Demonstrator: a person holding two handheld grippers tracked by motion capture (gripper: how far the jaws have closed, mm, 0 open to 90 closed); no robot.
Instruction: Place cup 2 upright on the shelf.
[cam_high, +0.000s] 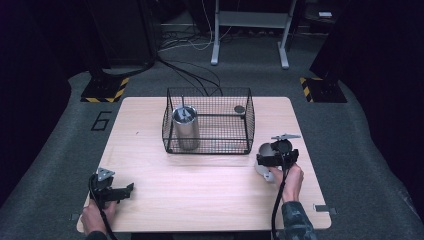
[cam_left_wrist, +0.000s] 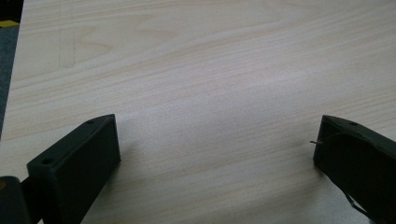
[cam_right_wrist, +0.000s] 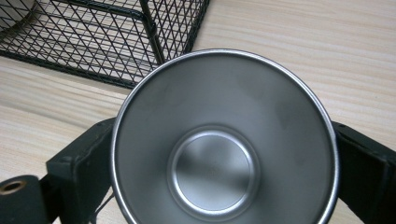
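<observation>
A steel cup (cam_right_wrist: 224, 144) is gripped between the jaws of the right gripper (cam_high: 276, 156), just outside the wire basket's (cam_high: 209, 145) near right corner. One steel canister (cam_high: 185, 127) is already stood inside the basket. Placement of the cup is judged outstanding. The left gripper (cam_left_wrist: 215, 154) is held agape, unladen, above the table (cam_left_wrist: 210, 70).

A steel cup (cam_right_wrist: 224, 149) with a bright rolled rim and a flat round bottom sits between the black fingers (cam_right_wrist: 79, 172) of the right gripper (cam_high: 275, 156), mouth open toward the camera, empty. In the high view it shows right of centre, just beside the wire basket's (cam_high: 210, 145) lower right corner.
</observation>
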